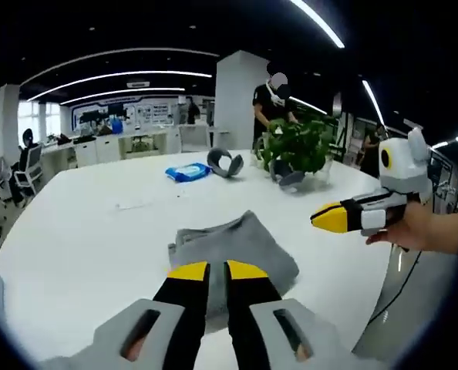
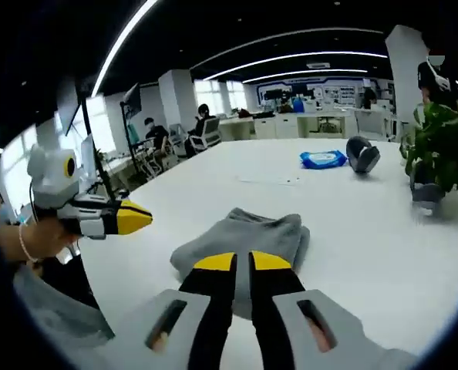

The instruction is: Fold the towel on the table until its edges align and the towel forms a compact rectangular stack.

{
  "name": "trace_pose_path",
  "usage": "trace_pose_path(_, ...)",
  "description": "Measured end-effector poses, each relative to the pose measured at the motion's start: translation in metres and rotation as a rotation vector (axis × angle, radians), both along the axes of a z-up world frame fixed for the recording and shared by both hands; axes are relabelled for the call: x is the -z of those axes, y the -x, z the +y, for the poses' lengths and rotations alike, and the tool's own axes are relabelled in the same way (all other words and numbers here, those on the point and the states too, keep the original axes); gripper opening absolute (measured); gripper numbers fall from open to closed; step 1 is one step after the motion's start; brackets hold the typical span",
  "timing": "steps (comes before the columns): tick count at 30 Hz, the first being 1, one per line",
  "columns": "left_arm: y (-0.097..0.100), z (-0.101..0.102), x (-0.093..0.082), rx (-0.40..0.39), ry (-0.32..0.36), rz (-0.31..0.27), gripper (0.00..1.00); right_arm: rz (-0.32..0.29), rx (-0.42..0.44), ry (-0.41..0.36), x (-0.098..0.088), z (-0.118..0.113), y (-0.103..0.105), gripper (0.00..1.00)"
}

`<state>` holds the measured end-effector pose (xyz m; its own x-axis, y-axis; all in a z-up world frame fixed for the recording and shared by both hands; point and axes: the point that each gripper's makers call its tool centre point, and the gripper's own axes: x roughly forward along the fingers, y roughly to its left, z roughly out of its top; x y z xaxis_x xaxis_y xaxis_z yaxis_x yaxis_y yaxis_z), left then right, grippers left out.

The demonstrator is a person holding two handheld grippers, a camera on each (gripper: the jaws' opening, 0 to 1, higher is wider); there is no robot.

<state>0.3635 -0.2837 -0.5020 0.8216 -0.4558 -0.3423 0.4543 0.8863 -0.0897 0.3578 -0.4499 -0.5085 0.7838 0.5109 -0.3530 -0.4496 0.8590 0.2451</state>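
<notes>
Left hand-held gripper [image 1: 217,270], towel [image 1: 237,250] just beyond

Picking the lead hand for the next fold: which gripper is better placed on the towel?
Hard to separate. Both grippers point at the gray towel from opposite sides, each hovering off it. Slight edge: left gripper; its tips overlap the towel's near edge, and the right gripper sits off to the side there.

The left gripper view looks forward and a little down over the white table [image 1: 82,231], close above the gray towel [image 1: 237,247], toward the plant [image 1: 298,146]. The right gripper view faces the same towel [image 2: 244,243] from the opposite side. Both views share the table, the towel, the blue packet [image 1: 187,172] and the plant.
</notes>
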Motion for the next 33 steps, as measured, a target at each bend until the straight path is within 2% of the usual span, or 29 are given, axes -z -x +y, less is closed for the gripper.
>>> trace_pose_path(2, 0.008, 0.009, -0.009, -0.027, 0.044, -0.030, 0.18, -0.019, 0.020, -0.031, -0.007, -0.005, 0.011, 0.14)
trace_pose_path(5, 0.016, 0.019, -0.019, -0.066, 0.085, -0.061, 0.24, -0.043, 0.032, -0.038, -0.014, -0.008, 0.021, 0.24)
trace_pose_path(7, 0.022, 0.023, -0.028, -0.079, 0.120, -0.111, 0.31, -0.094, 0.052, -0.035, -0.023, -0.011, 0.027, 0.33)
trace_pose_path(9, 0.024, 0.024, -0.027, -0.084, 0.115, -0.147, 0.45, -0.130, 0.055, -0.016, -0.025, -0.012, 0.029, 0.45)
trace_pose_path(11, 0.028, 0.022, -0.022, -0.085, 0.110, -0.153, 0.60, -0.157, 0.057, 0.009, -0.022, -0.013, 0.028, 0.56)
trace_pose_path(12, 0.028, 0.022, -0.021, -0.087, 0.109, -0.156, 0.66, -0.138, 0.047, 0.018, -0.017, -0.013, 0.029, 0.60)
trace_pose_path(14, 0.026, 0.023, -0.024, -0.093, 0.101, -0.173, 0.79, -0.111, 0.037, 0.024, -0.010, -0.014, 0.030, 0.60)
trace_pose_path(17, 0.021, 0.030, -0.025, -0.132, 0.082, -0.222, 1.00, -0.126, 0.057, 0.017, -0.005, -0.016, 0.028, 0.74)
trace_pose_path(18, 0.022, 0.031, -0.022, -0.138, 0.077, -0.212, 0.98, -0.119, 0.067, 0.005, -0.006, -0.016, 0.026, 0.85)
trace_pose_path(19, 0.021, 0.032, -0.020, -0.140, 0.066, -0.203, 0.99, -0.119, 0.076, -0.006, -0.008, -0.015, 0.025, 0.91)
trace_pose_path(20, 0.021, 0.033, -0.016, -0.150, 0.060, -0.175, 0.99, -0.151, 0.088, -0.015, -0.013, -0.015, 0.022, 0.93)
trace_pose_path(22, 0.022, 0.031, -0.015, -0.147, 0.064, -0.177, 1.00, -0.178, 0.094, -0.004, -0.017, -0.014, 0.021, 0.98)
trace_pose_path(28, 0.021, 0.027, -0.002, -0.125, -0.025, -0.157, 1.00, -0.155, 0.078, 0.016, -0.011, -0.011, 0.023, 1.00)
trace_pose_path(33, 0.021, 0.027, 0.003, -0.112, -0.025, -0.137, 1.00, -0.162, 0.080, -0.025, -0.018, -0.011, 0.021, 0.99)
